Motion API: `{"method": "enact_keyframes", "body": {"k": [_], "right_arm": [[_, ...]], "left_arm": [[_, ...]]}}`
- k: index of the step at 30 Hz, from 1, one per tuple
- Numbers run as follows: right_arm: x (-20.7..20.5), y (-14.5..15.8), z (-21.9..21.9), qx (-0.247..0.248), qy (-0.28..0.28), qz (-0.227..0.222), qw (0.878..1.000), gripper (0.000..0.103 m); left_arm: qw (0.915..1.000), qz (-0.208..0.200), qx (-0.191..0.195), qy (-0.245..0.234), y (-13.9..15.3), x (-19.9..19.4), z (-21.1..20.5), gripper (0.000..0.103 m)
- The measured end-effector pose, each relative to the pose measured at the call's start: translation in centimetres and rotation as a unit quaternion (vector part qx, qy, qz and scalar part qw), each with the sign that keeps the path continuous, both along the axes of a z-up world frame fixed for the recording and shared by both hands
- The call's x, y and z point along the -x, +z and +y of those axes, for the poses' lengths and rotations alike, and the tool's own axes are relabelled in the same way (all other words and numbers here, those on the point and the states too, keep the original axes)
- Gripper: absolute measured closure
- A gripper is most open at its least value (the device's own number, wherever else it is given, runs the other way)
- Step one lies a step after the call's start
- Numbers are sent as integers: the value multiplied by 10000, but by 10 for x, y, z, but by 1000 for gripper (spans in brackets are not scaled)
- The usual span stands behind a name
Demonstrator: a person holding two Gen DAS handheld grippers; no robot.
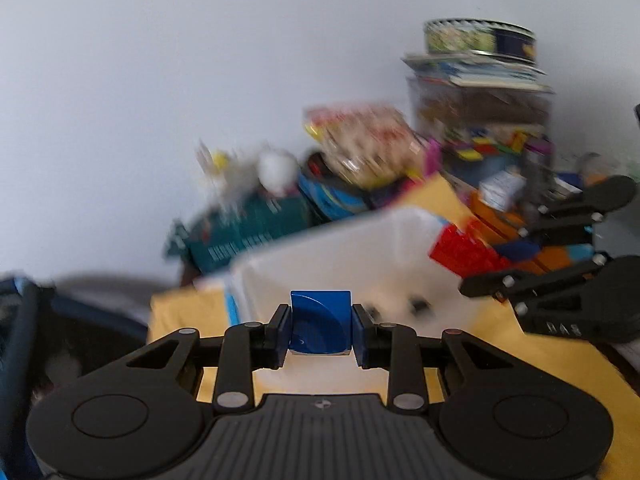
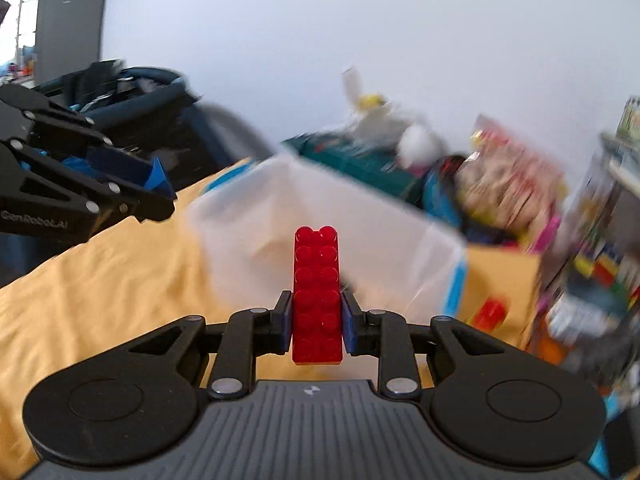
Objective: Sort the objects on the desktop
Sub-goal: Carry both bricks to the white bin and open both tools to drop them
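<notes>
Left gripper (image 1: 320, 330) clamped on blue block (image 1: 320, 322); right gripper (image 2: 316, 322) clamped on red brick (image 2: 317, 294), both near white bin (image 2: 320, 216).

Not much to read from my end. Best one is on the left gripper (image 2: 160, 196) in the right cam, white lettering along its side, looks like "GenRobot.AI". The teal box (image 1: 240, 232) in the left cam has pale print, but it's way too smeared to make out.
</notes>
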State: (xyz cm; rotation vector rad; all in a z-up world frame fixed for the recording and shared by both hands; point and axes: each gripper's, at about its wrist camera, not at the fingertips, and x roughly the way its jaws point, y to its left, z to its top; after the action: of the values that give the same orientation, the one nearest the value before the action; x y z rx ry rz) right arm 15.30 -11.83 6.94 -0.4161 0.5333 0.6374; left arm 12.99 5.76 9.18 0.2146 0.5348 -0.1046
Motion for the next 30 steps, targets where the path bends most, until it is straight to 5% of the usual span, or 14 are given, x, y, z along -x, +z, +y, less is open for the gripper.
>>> {"method": "enact_keyframes", "body": {"k": [4, 12, 17, 24, 30], "right_arm": [[-50, 2, 15, -260, -260, 228, 9991, 76], [-112, -31, 33, 10, -719, 714, 9949, 76], [-119, -47, 32, 71, -824, 923, 9923, 66], [-106, -31, 30, -51, -732, 711, 9948, 63], [-77, -9, 17, -250, -624, 423, 9968, 53]], "left_arm": [[9997, 58, 109, 190, 0, -60, -3, 69], [9902, 1299, 148, 485, -66, -123, 5, 68], [9899, 1304, 207, 512, -67, -115, 10, 63], [9928, 1004, 433, 489, -39, -93, 9, 52], [9968, 627, 336, 359, -26, -25, 2, 39]]}}
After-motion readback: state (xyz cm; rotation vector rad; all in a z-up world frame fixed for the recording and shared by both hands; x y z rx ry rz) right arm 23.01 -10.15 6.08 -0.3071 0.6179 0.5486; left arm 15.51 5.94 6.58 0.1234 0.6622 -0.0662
